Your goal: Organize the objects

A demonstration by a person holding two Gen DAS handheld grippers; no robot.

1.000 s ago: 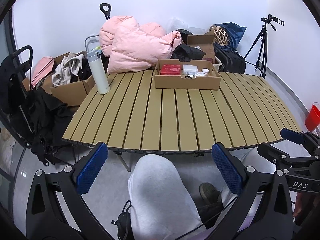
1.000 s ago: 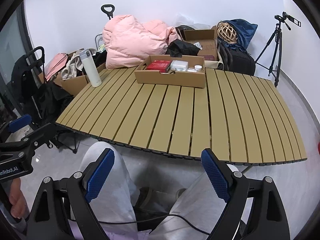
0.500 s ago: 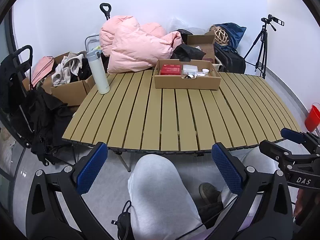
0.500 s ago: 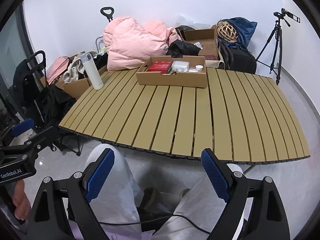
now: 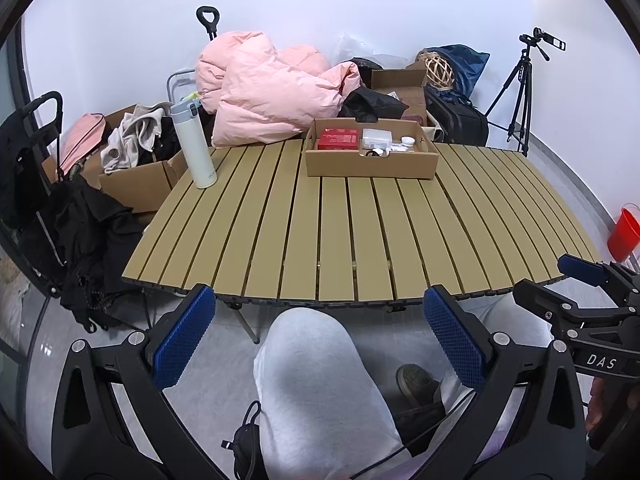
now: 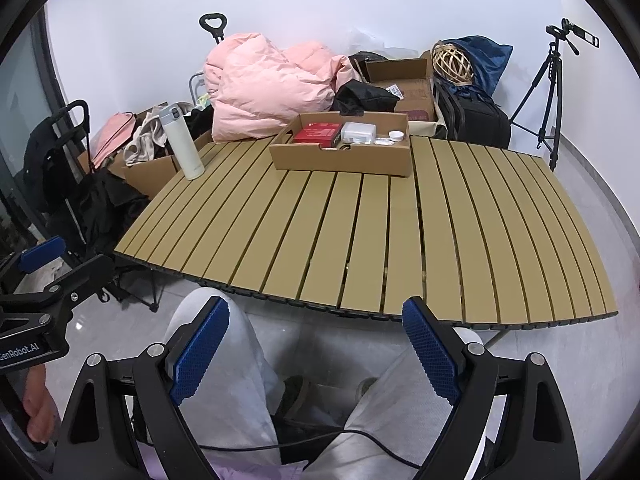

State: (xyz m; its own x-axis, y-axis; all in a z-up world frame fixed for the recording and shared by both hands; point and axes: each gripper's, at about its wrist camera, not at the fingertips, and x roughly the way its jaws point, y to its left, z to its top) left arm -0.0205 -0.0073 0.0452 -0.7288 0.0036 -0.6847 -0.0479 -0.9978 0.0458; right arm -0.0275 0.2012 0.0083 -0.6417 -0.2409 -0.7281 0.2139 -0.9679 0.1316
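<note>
A shallow cardboard tray (image 5: 370, 166) (image 6: 340, 162) stands at the far side of the slatted table (image 5: 360, 240) (image 6: 360, 240). It holds a red box (image 5: 337, 139) (image 6: 318, 135), a clear plastic case (image 5: 376, 137) (image 6: 358, 132) and a small white round lid (image 5: 407, 141) (image 6: 396, 134). A white bottle (image 5: 195, 145) (image 6: 182, 142) stands upright at the table's far left corner. My left gripper (image 5: 316, 336) and right gripper (image 6: 316, 344) are open and empty, held over my lap before the table's near edge.
Behind the table lie a pink duvet (image 5: 272, 88), open cardboard boxes (image 5: 136, 184) with clothes, a black bag (image 5: 456, 120) and a tripod (image 5: 520, 92). A black cart (image 5: 36, 184) stands at the left. A red bucket (image 5: 624, 232) is at the right.
The right gripper has risen and moved slightly toward the table. The left gripper has barely moved. Both stay open.
</note>
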